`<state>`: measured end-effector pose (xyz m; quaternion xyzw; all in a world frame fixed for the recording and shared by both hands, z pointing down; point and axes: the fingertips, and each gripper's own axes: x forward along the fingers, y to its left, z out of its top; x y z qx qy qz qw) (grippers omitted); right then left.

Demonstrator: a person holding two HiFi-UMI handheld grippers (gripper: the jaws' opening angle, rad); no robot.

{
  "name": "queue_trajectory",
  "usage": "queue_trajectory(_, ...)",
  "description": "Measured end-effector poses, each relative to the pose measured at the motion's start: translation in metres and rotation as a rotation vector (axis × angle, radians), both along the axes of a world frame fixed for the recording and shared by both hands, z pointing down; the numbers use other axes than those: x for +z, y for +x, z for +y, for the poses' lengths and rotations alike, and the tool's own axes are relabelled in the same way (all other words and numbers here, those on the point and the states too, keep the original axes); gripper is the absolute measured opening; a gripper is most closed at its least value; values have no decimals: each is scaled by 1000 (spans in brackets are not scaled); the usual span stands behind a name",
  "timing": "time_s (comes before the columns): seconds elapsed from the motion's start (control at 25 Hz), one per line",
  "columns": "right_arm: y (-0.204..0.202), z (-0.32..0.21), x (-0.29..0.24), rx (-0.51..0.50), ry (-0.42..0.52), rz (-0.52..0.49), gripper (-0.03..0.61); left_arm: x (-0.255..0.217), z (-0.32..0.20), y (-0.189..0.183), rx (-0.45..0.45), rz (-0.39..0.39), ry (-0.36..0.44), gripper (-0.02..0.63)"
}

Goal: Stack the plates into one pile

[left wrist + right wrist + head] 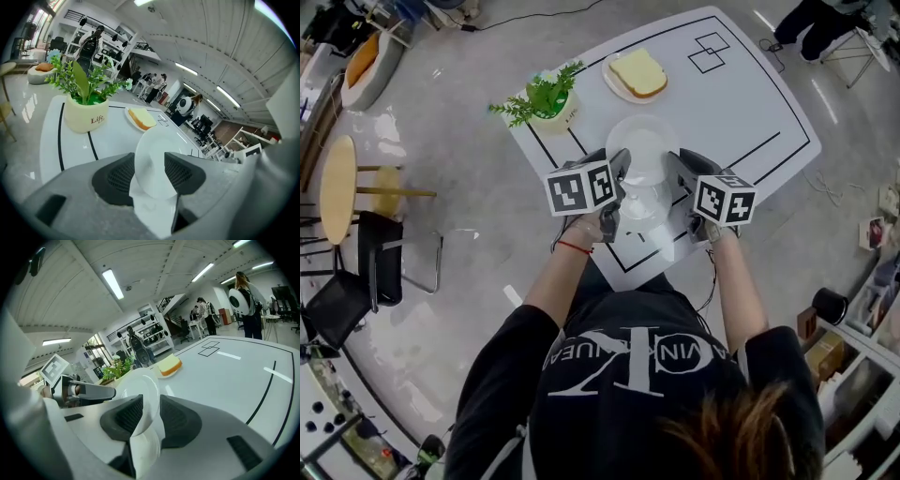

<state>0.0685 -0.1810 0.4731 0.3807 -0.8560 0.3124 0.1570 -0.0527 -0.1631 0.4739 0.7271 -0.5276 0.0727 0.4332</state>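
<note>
1. Dark hair and a black shirt [619, 370] are filling the head view's lower edge.
2. Left gripper [148, 169] is clamping a white plate [645, 141] by its left rim.
3. Right gripper [148, 414] is pinching the opposite rim.
4. Between the 2 grippers, the plate is hanging above the white table [741, 103], near its front edge.
5. Beyond, a potted plant [546, 98] and a second plate [614, 86] bearing bread [637, 72] are sitting.

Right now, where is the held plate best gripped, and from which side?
Take the plate by its rim, from two opposite sides, as now: the left gripper pinches its left edge, the right gripper its right edge. It is wide, shallow and thin, so only the rim fits between fingers, and opposed grips likely keep it level.
</note>
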Motion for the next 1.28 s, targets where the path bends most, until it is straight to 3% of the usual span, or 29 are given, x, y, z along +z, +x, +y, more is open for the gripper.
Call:
queue_trajectory(0.6, -2, 68, 23, 130, -83, 9, 115, 35, 67, 3, 190, 4, -139, 229)
queue_trajectory(1.28, 9, 96, 56, 115, -123, 150, 120, 60, 89, 19, 310, -48, -215, 268)
